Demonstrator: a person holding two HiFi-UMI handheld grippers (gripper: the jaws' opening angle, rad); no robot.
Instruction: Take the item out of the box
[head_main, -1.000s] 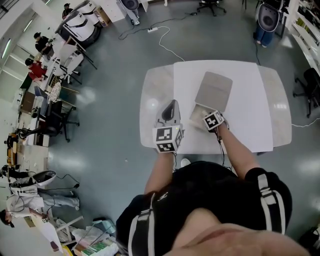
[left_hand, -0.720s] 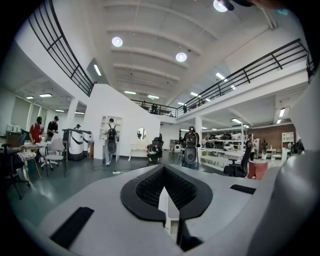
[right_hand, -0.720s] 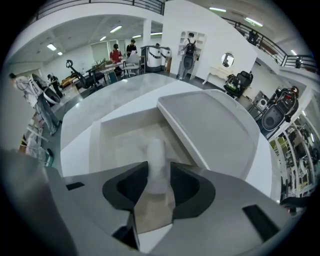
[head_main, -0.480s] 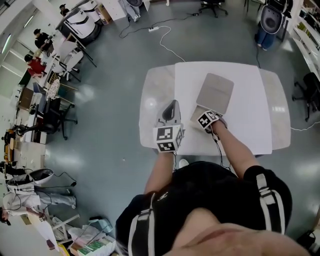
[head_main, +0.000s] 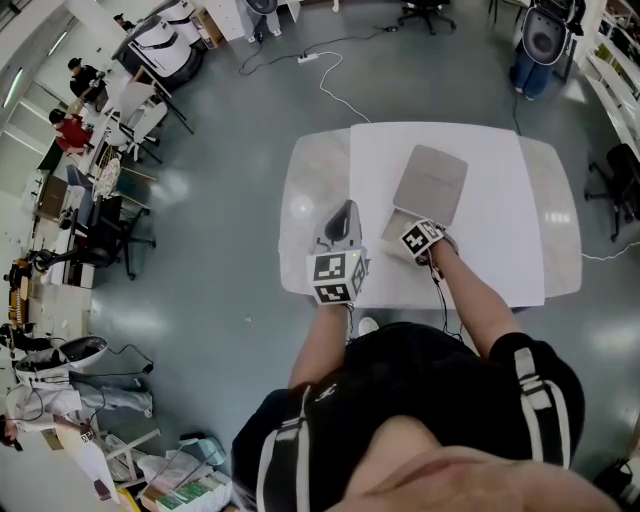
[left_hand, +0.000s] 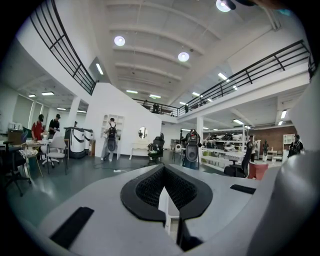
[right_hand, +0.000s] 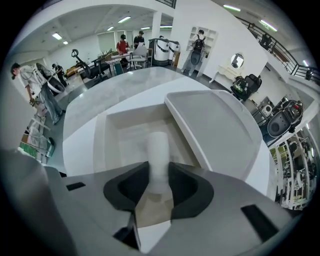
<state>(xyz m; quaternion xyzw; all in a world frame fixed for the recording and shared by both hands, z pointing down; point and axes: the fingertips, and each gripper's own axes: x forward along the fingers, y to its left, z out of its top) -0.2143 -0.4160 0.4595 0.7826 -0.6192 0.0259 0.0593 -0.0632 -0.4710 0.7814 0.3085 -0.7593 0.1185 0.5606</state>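
A white cylinder (right_hand: 158, 150) lies along the bottom of an open, pale box (right_hand: 112, 131), whose flat lid (right_hand: 215, 125) leans back to the right. My right gripper (right_hand: 159, 175) reaches over the box's near edge. Its jaws are closing with the cylinder's near end between them, and the cylinder fills almost the whole gap. In the head view the right gripper (head_main: 412, 231) is at the near end of the box (head_main: 429, 184). My left gripper (head_main: 342, 214) rests on the table left of the box, shut and empty, with its tips (left_hand: 163, 168) pointing into the room.
The box stands on a white table (head_main: 500, 250) with a rounded marble-look top. Office chairs, cables, machines and several people are on the grey floor around it, well away from the table.
The right gripper shifted a little up and left toward the box, then settled back slightly. The left gripper stayed where it was.
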